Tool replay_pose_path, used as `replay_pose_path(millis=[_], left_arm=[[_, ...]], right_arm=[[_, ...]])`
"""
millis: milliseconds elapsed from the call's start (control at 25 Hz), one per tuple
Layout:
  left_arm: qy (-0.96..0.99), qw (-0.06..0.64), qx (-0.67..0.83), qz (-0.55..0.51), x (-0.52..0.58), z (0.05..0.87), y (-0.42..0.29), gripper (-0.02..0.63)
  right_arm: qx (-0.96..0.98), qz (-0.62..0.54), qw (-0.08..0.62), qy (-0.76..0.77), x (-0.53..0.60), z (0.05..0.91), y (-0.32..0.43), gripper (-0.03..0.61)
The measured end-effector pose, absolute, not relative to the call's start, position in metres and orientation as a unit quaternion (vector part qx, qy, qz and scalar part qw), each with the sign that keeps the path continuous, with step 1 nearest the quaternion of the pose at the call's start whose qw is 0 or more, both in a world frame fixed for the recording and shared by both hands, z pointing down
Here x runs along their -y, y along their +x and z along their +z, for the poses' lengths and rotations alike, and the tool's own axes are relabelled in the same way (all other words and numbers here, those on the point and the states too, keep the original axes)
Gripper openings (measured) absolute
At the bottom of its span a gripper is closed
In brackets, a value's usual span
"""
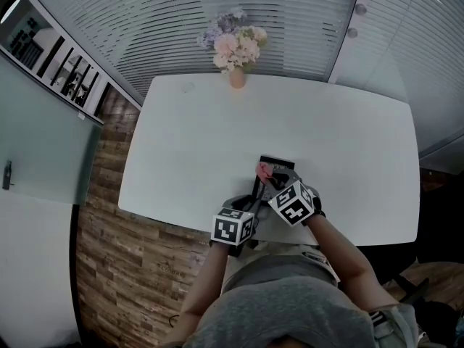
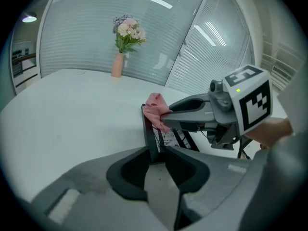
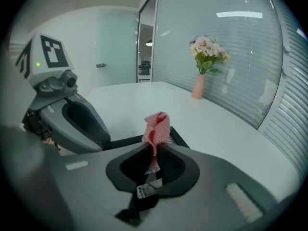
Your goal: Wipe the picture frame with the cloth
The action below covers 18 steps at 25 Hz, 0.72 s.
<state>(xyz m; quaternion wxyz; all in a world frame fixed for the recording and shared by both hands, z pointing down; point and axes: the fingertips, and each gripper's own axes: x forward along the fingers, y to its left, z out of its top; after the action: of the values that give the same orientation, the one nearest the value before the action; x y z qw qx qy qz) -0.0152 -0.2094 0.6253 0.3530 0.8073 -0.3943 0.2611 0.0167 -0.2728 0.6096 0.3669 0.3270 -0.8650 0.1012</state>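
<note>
A black picture frame (image 1: 278, 164) stands near the front edge of the white table (image 1: 217, 136). My left gripper (image 2: 157, 150) is shut on the frame's (image 2: 150, 134) near edge and holds it upright. My right gripper (image 3: 153, 150) is shut on a pink cloth (image 3: 157, 127), which bunches up above its jaws. The cloth (image 2: 155, 109) rests against the top corner of the frame (image 3: 179, 138). From the head view the cloth (image 1: 264, 170) shows as a pink spot just above both marker cubes.
A pink vase of flowers (image 1: 236, 49) stands at the table's far edge. Slatted blinds (image 1: 217, 6) run behind the table. Wood flooring (image 1: 109, 216) lies to the left. The person's body is close against the table's front edge.
</note>
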Motion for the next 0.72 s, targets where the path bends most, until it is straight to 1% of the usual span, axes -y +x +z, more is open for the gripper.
replay_pose_path(millis=[720], left_arm=[[0.806, 0.347, 0.401, 0.263, 0.21, 0.625, -0.015, 0.097]], right_arm=[[0.88, 0.1, 0.379, 0.268, 0.228, 0.612, 0.001, 0.041]])
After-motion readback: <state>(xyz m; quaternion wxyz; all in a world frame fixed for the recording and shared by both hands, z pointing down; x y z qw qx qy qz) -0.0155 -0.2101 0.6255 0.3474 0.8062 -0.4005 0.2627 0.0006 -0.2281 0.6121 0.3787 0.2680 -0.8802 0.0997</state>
